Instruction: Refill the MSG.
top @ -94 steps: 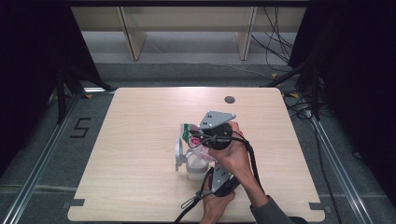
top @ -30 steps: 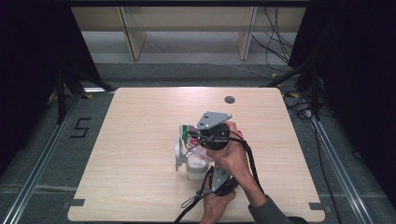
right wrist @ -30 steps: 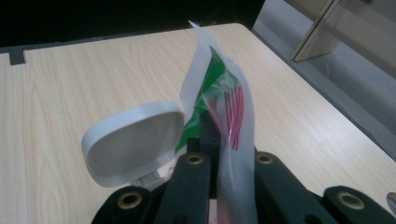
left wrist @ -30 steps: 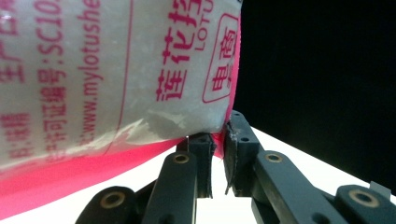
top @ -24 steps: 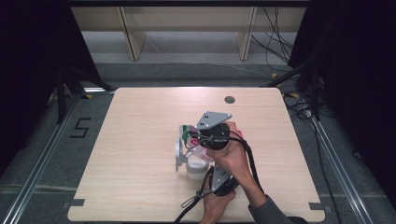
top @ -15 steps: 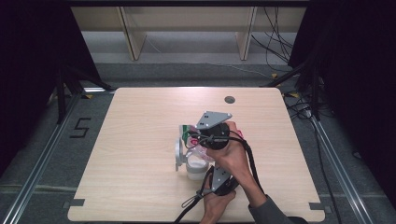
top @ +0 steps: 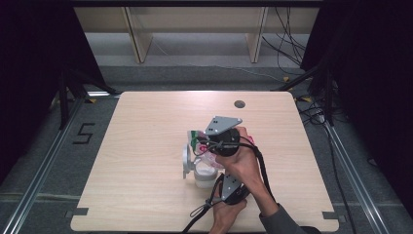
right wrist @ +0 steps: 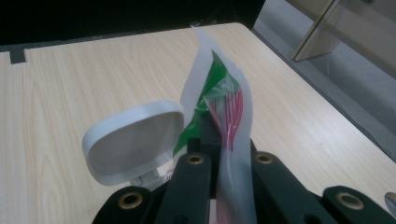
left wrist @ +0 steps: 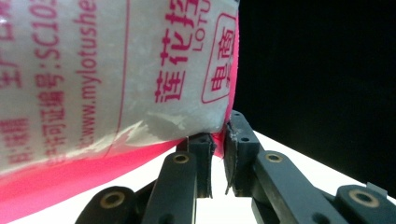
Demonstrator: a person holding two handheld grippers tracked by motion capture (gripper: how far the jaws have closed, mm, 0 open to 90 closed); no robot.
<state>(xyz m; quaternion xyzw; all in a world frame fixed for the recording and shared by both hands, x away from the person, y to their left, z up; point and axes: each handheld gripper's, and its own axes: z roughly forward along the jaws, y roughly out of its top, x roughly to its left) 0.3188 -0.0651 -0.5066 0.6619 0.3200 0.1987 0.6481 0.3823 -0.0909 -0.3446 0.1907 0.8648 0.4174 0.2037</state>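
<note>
- High view: two hands hold two claws close together over the table (top: pixel 146 146). The right claw (top: pixel 210 141), with a grey plate on top, sits just past the left claw (top: pixel 221 183), which is nearer the person.
- High view: a bag (top: pixel 200 146) with pink and green print hangs between the two claws. Right under it stands a white jar (top: pixel 204 173) with its flip lid (top: pixel 186 161) swung open to the side.
- Left claw view: the left claw (left wrist: pixel 217 154) is pinched shut on the bag's (left wrist: pixel 116 79) pink bottom corner. The bag rises above and to the left of the jaws. It looks full of white grains.
- Right claw view: the right claw (right wrist: pixel 224 154) is closed tight on the bag's (right wrist: pixel 219 102) clear top edge, which stands straight up from the jaws. The lid (right wrist: pixel 133 140) is just to the left of the jaws, and open.
- What looks done: the jar is open, and the bag is lifted and held at both ends over it.
- What looks left: I cannot tell if the bag's top is open yet. I see no grains falling. So I think the pouring into the jar is only starting, and after that the lid must be shut.
</note>
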